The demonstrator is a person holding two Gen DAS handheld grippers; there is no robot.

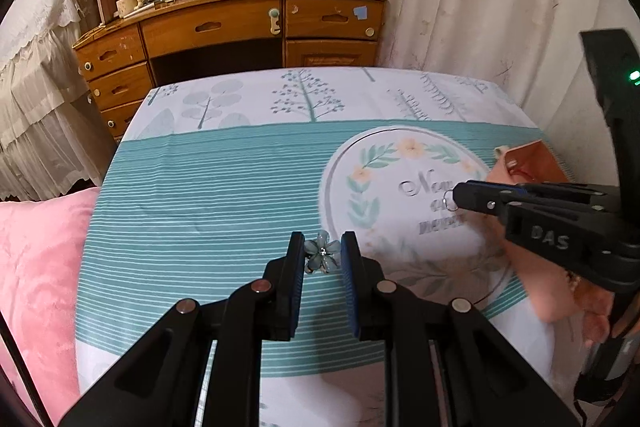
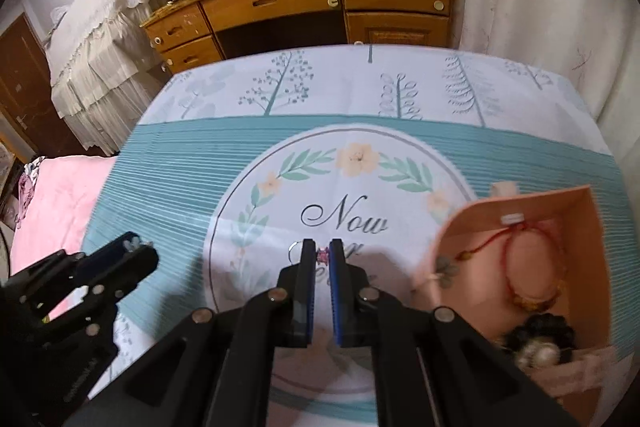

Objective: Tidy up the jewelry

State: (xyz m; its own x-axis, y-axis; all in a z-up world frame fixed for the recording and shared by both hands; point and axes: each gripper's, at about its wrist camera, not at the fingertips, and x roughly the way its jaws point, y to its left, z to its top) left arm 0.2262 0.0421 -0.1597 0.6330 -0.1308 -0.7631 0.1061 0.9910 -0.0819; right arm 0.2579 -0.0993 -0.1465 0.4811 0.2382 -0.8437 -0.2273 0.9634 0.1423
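two hand-held grippers clamped — flower clip (image 1: 322,253), ring (image 2: 295,251).

A smooth printed cloth (image 2: 192,163) is spread flat, matt, with teal stripes. The flower piece (image 1: 322,251) is seen as glossy translucent petals, glass-like or resin. A thin shiny metal ring (image 1: 449,198) is noted. The left gripper (image 1: 322,255) and right gripper (image 2: 322,255) are made of matt black plastic, with bright metal pins and ribbed blue pads. The peach box (image 2: 532,215) looks like matt card. The dresser (image 1: 224,27) is of varnished, scuffed wood
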